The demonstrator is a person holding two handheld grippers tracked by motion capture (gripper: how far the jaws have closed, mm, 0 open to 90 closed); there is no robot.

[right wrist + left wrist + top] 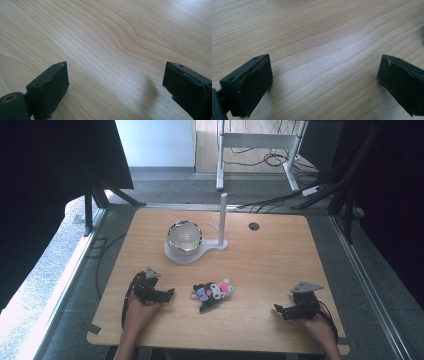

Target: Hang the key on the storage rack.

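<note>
Both jaws stood wide and empty over the light wooden table [270, 270]. The left gripper [167, 293] sat at nine o'clock of a small black-and-pink soft toy [212, 292], maybe a plush, and the right gripper [278, 309] at three.

A small black plush toy [212, 294] with pink and white parts lies on its side on the wooden table [270, 265], near its front edge.

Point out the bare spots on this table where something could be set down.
Free: the table's whole right half, from the white stand across to the right gripper, and the near-left corner behind the left gripper. Crowded: the middle, with the bowl and plush toy.
</note>
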